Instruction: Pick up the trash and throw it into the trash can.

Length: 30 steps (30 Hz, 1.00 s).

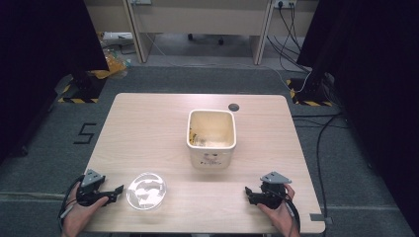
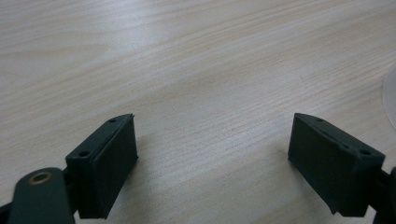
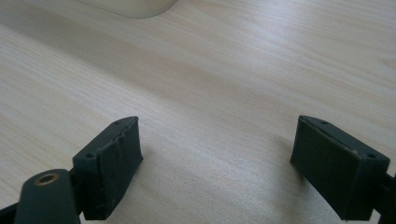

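A cream square bin point(image 1: 211, 138) stands upright at the middle of the wooden table point(image 1: 148, 123), with some scraps inside. A clear round dish point(image 1: 146, 190) lies near the front edge, left of centre. My left gripper point(image 1: 116, 191) rests on the table just left of the dish, held by a hand, open with nothing between its jaws. In the left gripper view the gripper point(image 2: 212, 154) spans bare wood and the dish rim point(image 2: 390, 100) shows at the right edge. My right gripper point(image 1: 249, 193) rests open at the front right. The right gripper view has the gripper point(image 3: 217, 158) over bare wood, the bin base point(image 3: 133, 7) beyond.
A small dark round disc point(image 1: 233, 107) sits near the table's far edge behind the bin. Cables point(image 1: 321, 143) run across the grey floor to the right. Dark curtains flank both sides, and desk legs point(image 1: 143, 44) stand beyond the table.
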Motion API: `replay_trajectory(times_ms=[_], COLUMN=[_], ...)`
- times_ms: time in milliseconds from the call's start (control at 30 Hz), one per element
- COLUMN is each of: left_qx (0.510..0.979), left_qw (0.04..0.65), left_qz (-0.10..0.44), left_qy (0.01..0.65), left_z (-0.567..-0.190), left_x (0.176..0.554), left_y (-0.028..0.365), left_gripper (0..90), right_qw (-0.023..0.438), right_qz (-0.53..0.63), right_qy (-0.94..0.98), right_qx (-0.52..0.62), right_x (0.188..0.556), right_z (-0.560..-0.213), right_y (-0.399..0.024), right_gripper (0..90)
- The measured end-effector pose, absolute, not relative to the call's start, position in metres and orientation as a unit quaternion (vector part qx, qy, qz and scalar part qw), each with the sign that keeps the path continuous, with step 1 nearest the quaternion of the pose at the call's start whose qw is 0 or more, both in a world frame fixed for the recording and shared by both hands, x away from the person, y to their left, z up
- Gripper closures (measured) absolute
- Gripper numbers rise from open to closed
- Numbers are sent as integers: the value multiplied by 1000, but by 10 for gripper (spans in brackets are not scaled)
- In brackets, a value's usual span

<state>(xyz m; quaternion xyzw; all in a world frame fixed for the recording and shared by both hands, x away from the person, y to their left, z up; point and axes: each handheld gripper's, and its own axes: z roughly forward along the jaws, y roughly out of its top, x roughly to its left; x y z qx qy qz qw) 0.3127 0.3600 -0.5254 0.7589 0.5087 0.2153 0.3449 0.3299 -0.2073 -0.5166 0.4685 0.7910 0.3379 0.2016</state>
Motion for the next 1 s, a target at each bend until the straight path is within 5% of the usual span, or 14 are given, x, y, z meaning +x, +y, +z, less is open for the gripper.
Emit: replay_trajectory(times_ms=[467,1000], left_qx=[757,790], left_qw=[384,398], left_qz=[197,188], left_qy=[491,427], left_z=[-519,-511], left_x=[306,297], left_y=[357,296], left_gripper=[162,177], right_qw=[202,176], right_qz=[361,377], right_qy=[794,808], right_qx=[446,416], right_x=[329,325], right_z=[-506,-504], right_y=[-191,-171], right_gripper=[184,198])
